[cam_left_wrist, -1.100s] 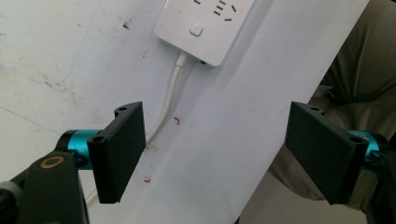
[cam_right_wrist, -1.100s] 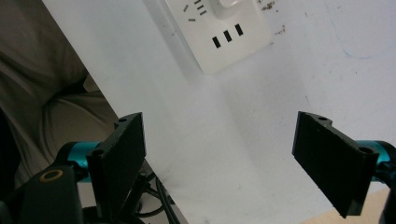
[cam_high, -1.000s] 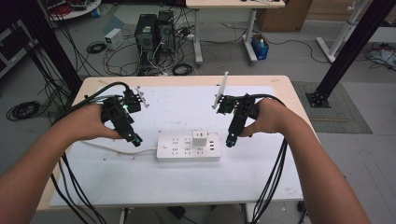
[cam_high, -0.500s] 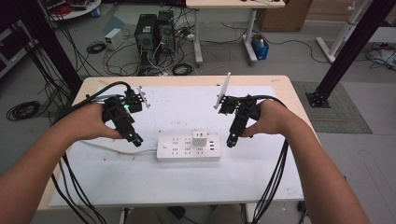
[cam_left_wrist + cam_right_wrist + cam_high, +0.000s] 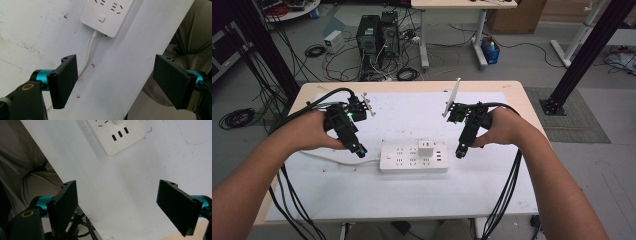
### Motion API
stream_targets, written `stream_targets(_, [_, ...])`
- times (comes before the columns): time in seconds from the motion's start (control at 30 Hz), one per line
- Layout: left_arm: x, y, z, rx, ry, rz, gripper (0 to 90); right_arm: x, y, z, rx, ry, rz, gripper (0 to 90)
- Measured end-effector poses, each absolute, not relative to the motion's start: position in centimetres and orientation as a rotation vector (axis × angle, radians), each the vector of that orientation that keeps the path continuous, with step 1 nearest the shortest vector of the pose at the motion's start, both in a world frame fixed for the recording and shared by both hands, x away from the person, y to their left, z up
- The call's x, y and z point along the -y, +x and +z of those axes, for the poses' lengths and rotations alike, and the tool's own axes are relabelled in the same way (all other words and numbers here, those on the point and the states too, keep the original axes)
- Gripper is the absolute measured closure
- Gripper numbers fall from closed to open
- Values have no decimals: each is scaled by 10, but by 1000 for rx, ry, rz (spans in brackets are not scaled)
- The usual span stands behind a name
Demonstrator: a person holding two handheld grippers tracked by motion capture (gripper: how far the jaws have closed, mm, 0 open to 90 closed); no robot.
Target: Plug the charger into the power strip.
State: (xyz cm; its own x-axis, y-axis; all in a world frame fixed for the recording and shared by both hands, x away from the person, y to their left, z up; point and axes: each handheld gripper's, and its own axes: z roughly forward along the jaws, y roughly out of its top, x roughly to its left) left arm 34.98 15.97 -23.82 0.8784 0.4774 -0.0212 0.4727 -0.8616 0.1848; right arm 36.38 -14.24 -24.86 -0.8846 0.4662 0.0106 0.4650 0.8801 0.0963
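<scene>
While both jaw pairs spread wide, gripping nothing: left gripper (image 5: 112,82) jaws apart over white sheet, just off switch end of power strip (image 5: 414,157). Right gripper (image 5: 117,206) jaws likewise apart, just off strip's opposite end, near three USB slots (image 5: 120,134). One strip, centre of white sheet (image 5: 422,200), between two grippers, touching neither. One white adapter (image 5: 427,148) plugged on top of strip. One white cord (image 5: 88,56) leaving strip's switch end. One switch button (image 5: 101,18) by cord.
</scene>
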Motion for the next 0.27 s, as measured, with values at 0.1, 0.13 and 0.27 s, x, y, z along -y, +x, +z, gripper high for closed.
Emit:
stream_targets(0.1, [-160,349,-237,-733,2860,40,207,142,363,-248,-3032,759,148,169])
stream_targets(0.13, [-161,348,-237,-735,2858,42,207,142,363,-248,-3032,757,147,169])
stream_targets(0.27, [-163,348,-235,-739,2854,46,207,143,362,-247,-3025,762,156,169])
